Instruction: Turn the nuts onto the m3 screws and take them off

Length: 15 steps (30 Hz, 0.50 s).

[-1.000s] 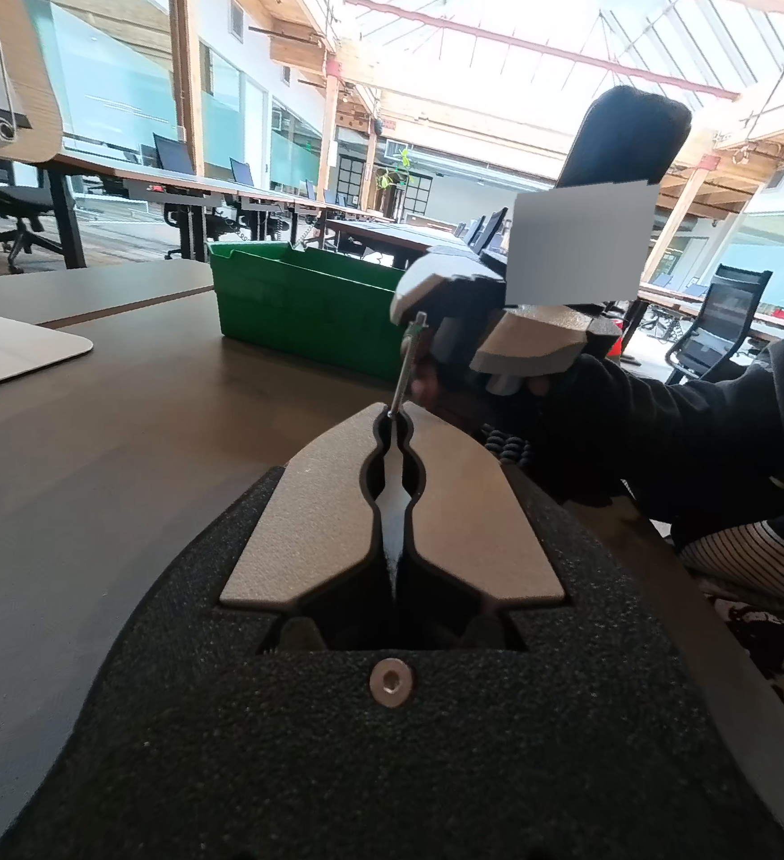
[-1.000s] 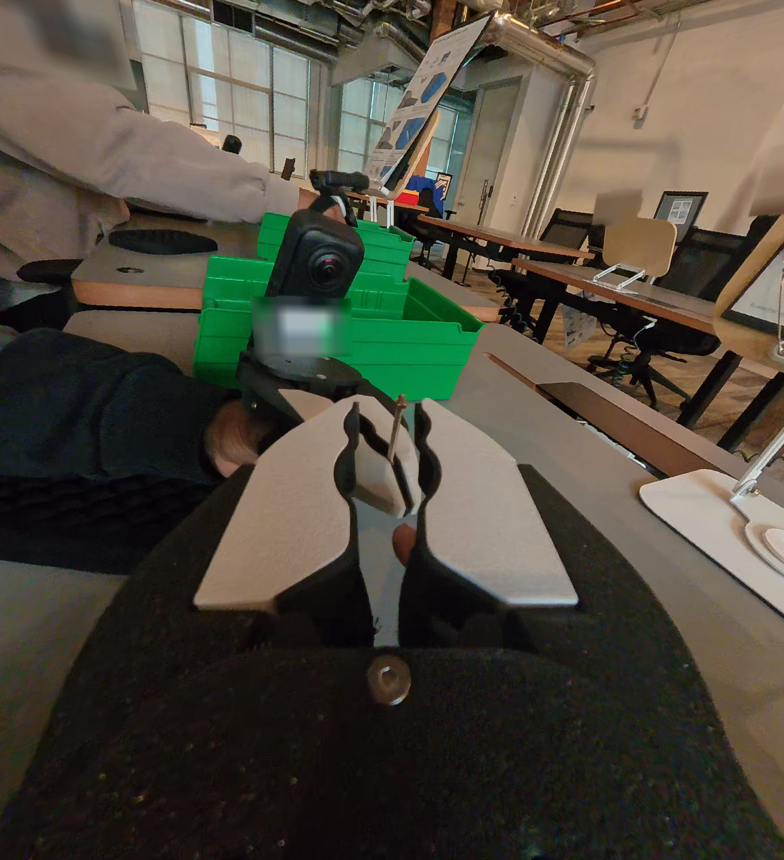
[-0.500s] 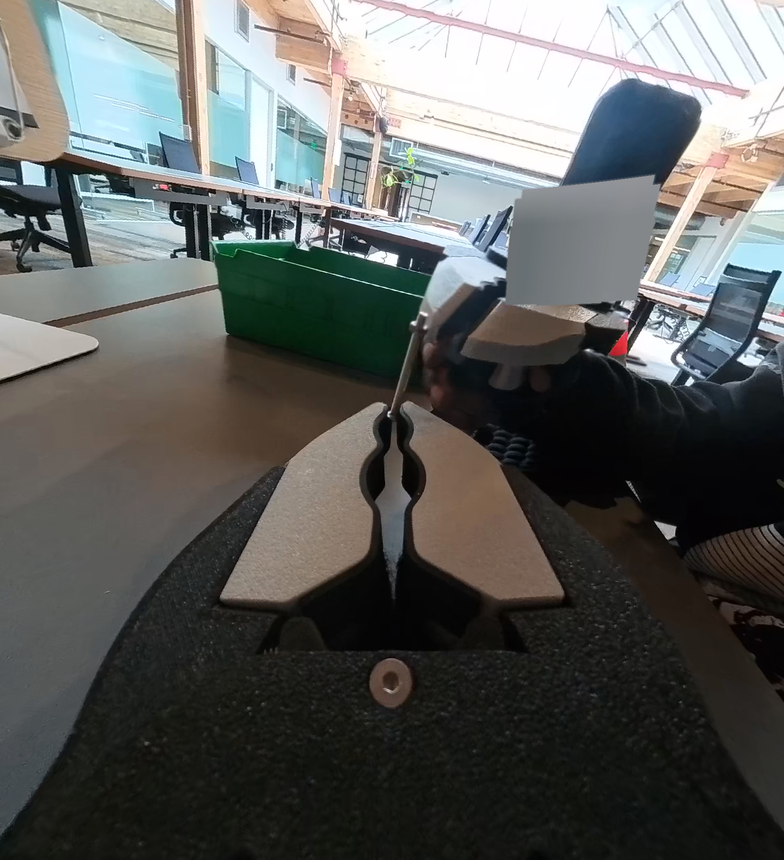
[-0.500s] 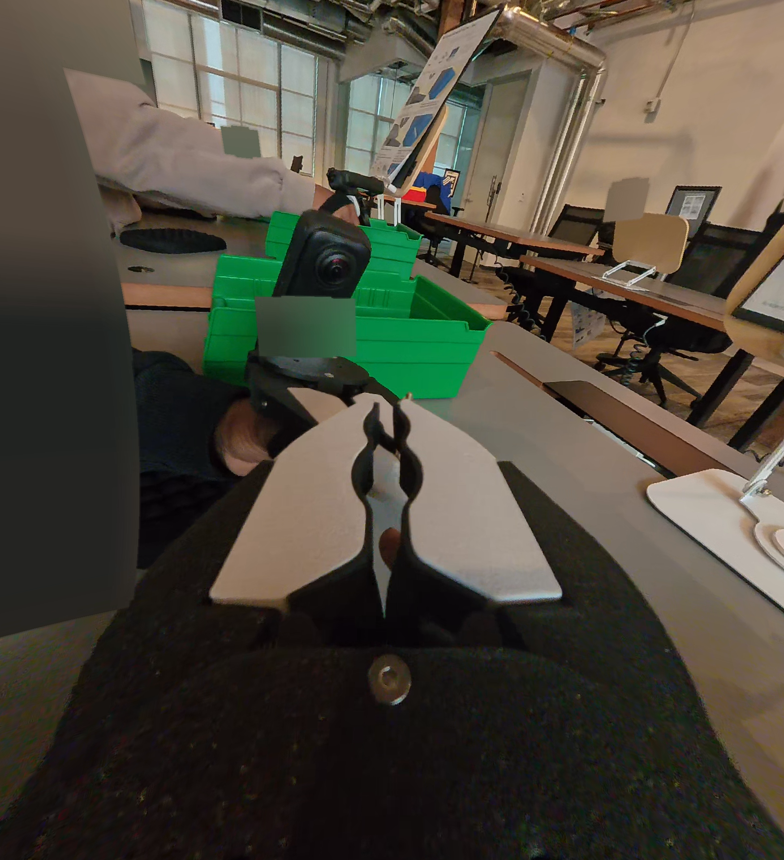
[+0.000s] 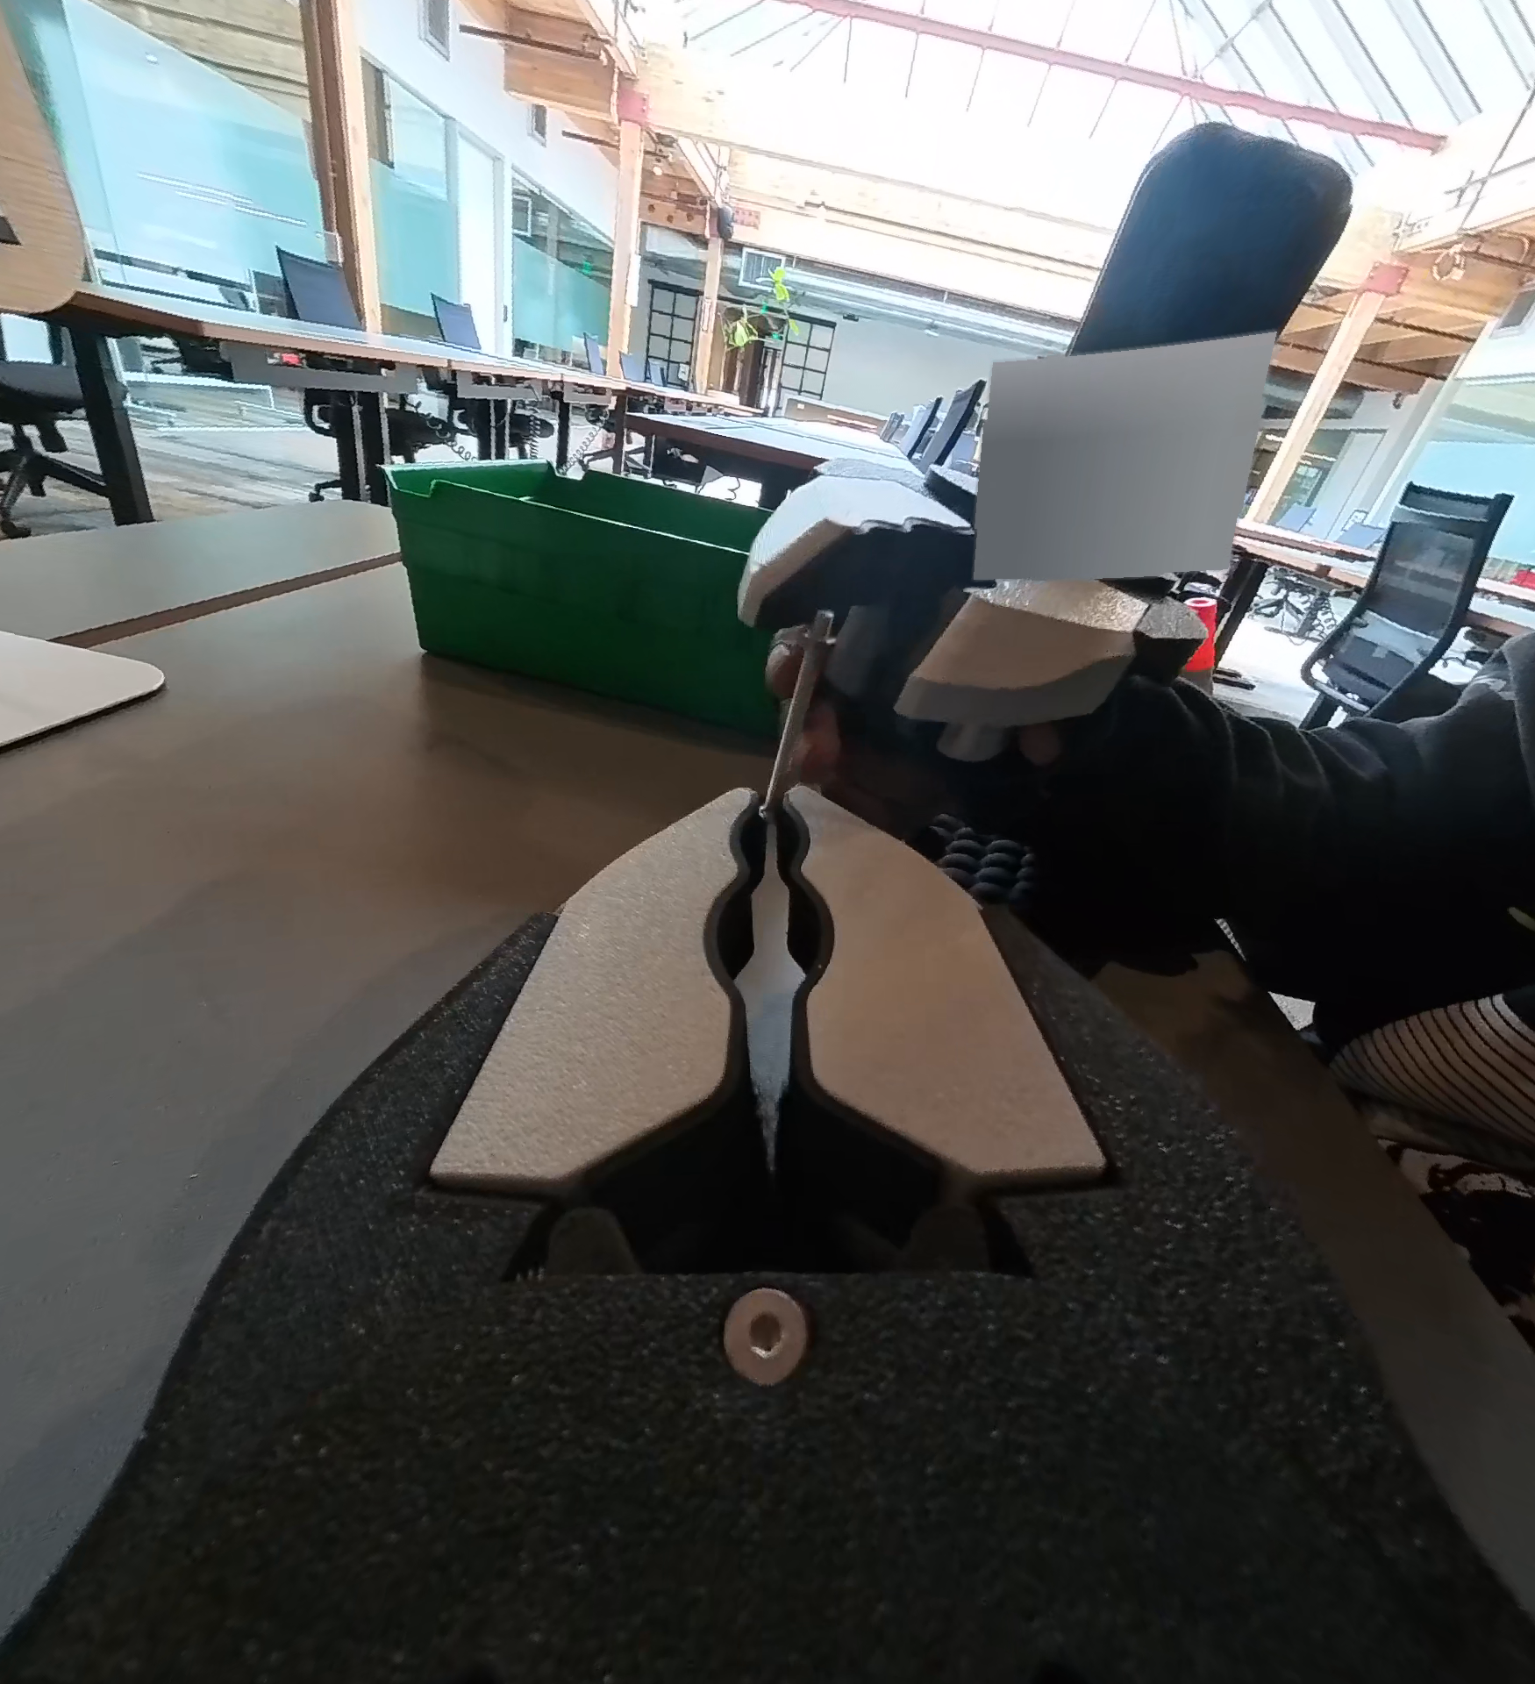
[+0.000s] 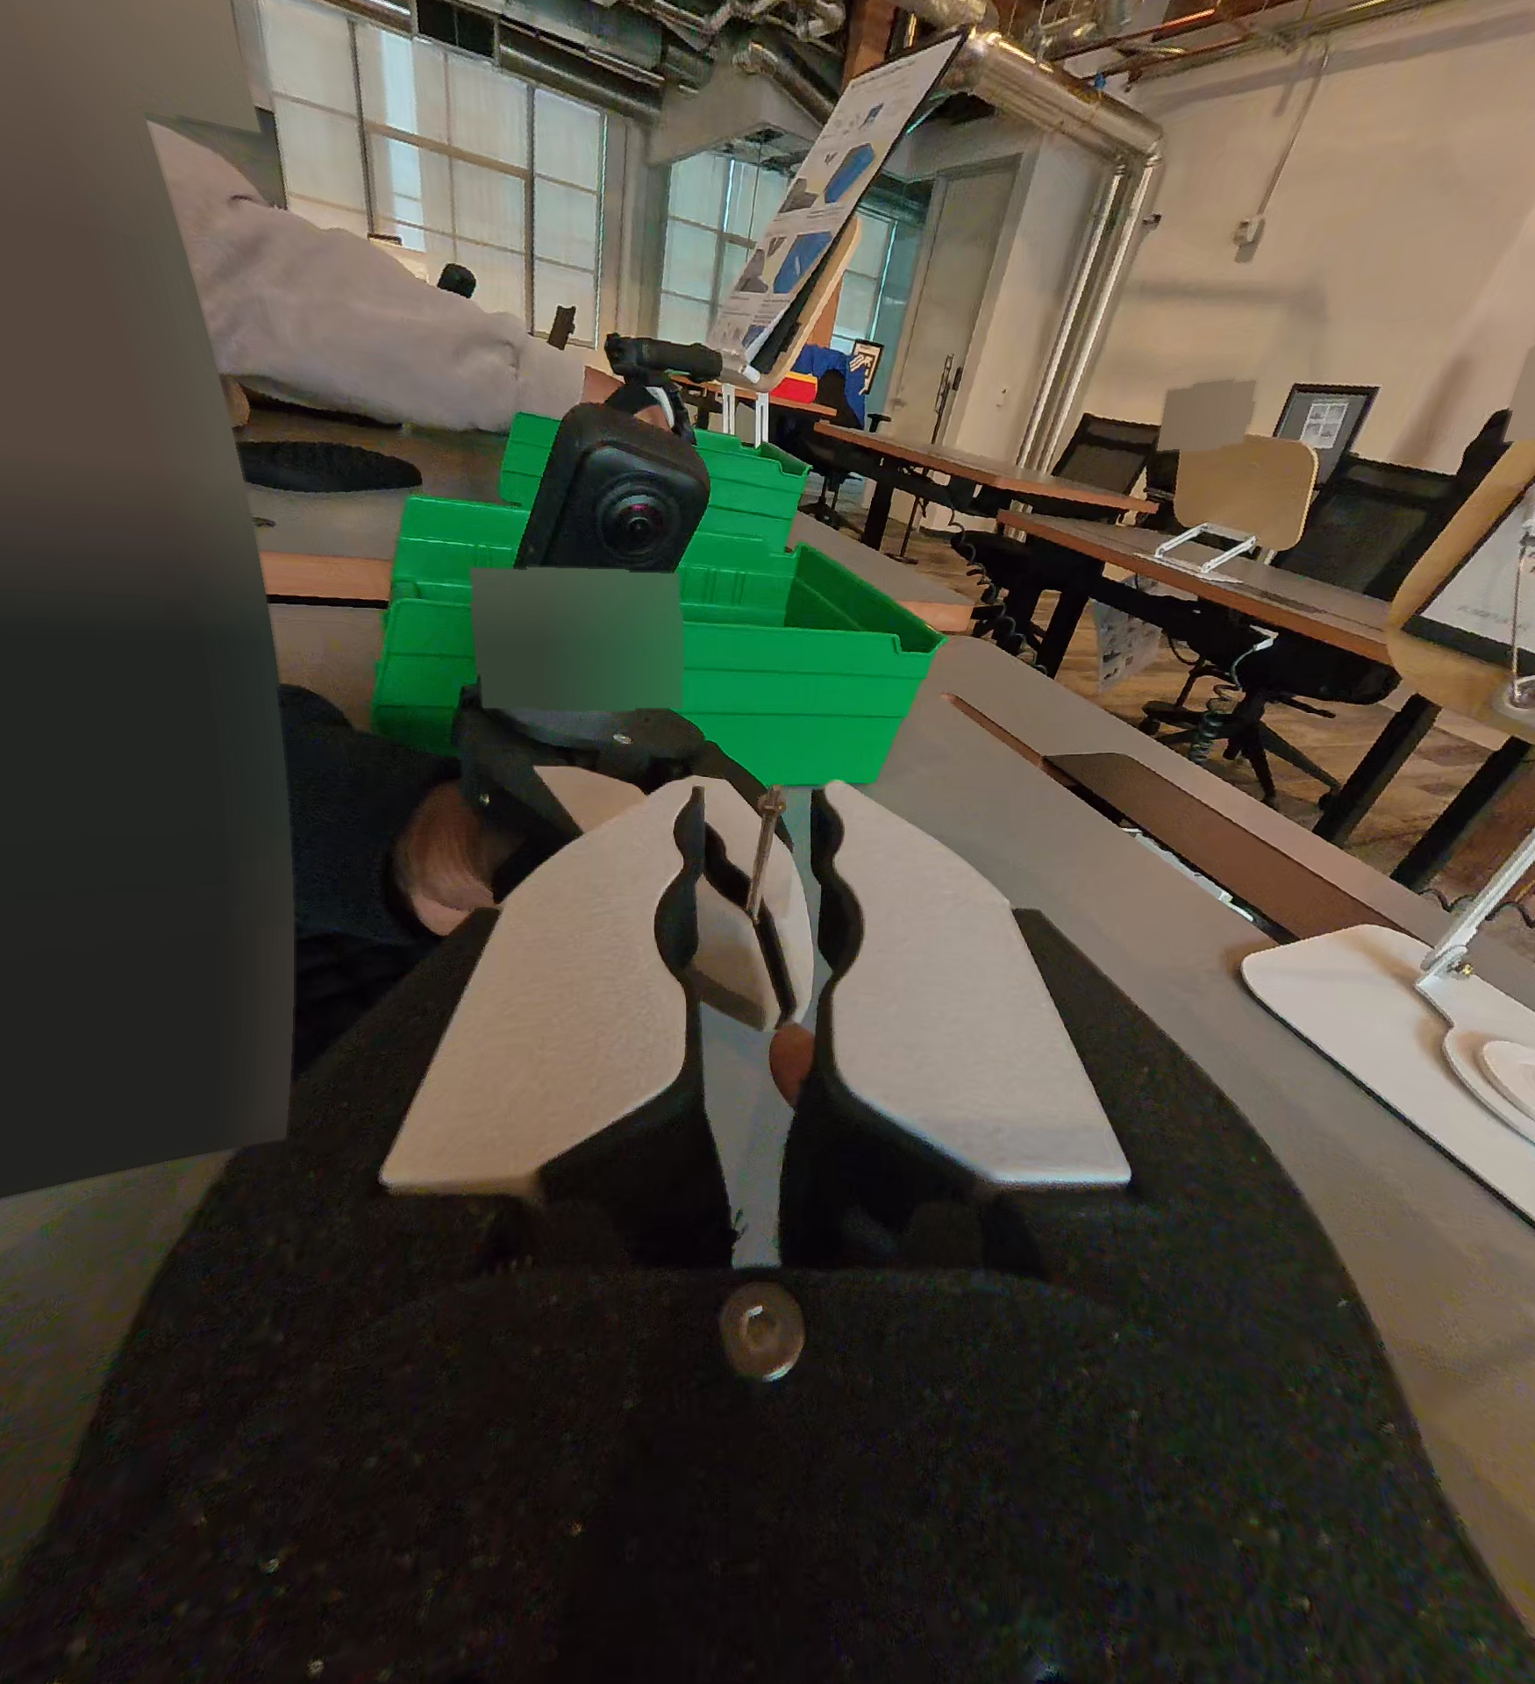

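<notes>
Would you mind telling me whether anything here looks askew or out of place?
Nothing stands out. The left gripper is shut on the lower end of the screw, which leans slightly, its nut sitting near the top between the open right gripper's fingers. The green bin stands upright.

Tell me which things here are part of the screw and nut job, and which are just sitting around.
In use: screw with nut near its tip, clamped in left gripper; right gripper, jaws open around it.

Lying about: green bins, white stand base, black chairs.
</notes>
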Motion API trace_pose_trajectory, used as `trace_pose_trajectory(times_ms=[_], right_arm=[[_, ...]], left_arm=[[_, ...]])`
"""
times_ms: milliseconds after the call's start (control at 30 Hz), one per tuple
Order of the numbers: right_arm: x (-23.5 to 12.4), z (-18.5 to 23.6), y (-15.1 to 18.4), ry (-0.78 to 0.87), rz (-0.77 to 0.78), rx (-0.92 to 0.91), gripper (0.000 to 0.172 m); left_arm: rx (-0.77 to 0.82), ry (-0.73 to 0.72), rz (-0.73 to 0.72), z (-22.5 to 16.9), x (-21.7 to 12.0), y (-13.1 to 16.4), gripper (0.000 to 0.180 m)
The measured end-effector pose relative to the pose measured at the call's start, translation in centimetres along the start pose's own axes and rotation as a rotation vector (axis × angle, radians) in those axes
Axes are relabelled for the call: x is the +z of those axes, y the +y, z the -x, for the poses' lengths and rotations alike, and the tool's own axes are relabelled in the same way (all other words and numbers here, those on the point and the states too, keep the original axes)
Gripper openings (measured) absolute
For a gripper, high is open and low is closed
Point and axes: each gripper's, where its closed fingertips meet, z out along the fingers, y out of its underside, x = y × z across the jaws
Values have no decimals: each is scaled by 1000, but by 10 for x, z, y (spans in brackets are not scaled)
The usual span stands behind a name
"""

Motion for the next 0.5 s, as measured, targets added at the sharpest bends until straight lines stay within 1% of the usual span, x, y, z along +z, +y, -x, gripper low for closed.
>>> trace_pose_trajectory(times_ms=[100,233,333,500], right_arm=[[1,1,1,-5,6,-4,20],[0,0,1,-1,8,0,10],[-2,-1,1,-1,9,11,5],[-3,1,2,-9,18,9,4]], left_arm=[[-2,-1,-1,0,0,0,1],[-7,-8,-1,2,0,0,1],[-14,-22,-8,4,-1,-1,1],[-40,-31,-36,8,-4,-4,1]])
